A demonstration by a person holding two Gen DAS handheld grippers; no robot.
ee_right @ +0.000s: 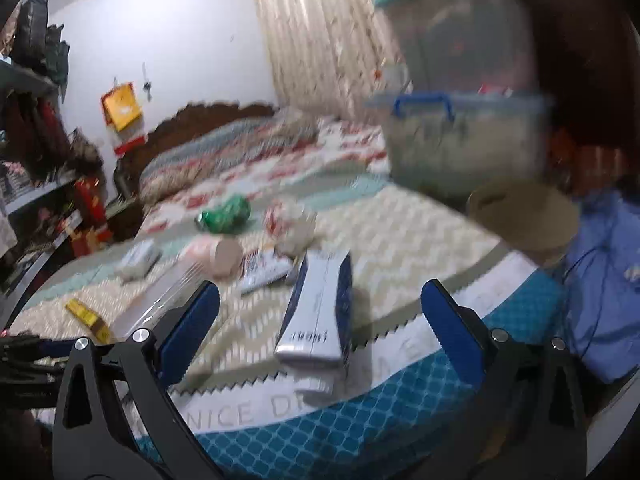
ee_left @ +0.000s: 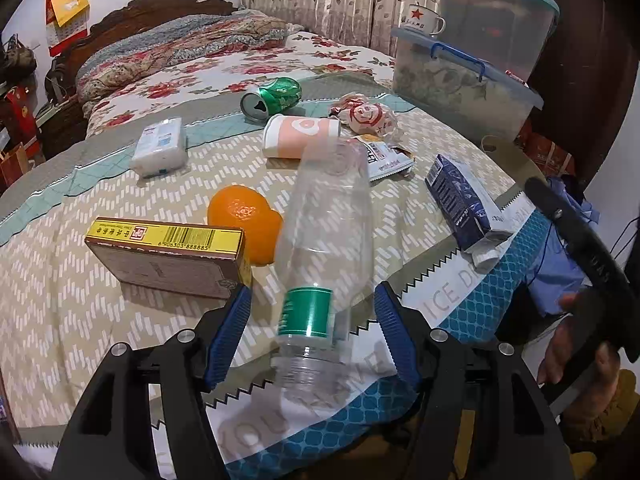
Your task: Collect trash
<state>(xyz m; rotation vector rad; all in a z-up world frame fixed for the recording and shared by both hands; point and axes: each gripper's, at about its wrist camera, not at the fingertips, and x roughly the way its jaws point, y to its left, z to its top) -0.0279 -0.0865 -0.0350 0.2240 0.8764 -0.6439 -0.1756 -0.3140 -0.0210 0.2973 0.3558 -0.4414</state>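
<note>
Over cluttered table, both claws tilt down, agape: left straddles bottle, right empty.

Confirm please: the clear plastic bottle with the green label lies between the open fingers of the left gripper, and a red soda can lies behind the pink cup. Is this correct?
Not quite. The soda can is green, not red; the left wrist view shows it. The rest holds: the clear bottle lies between the open fingers of the left gripper, and the can lies behind the pink cup.

Green-labelled clear bottle, orange fruit
</note>
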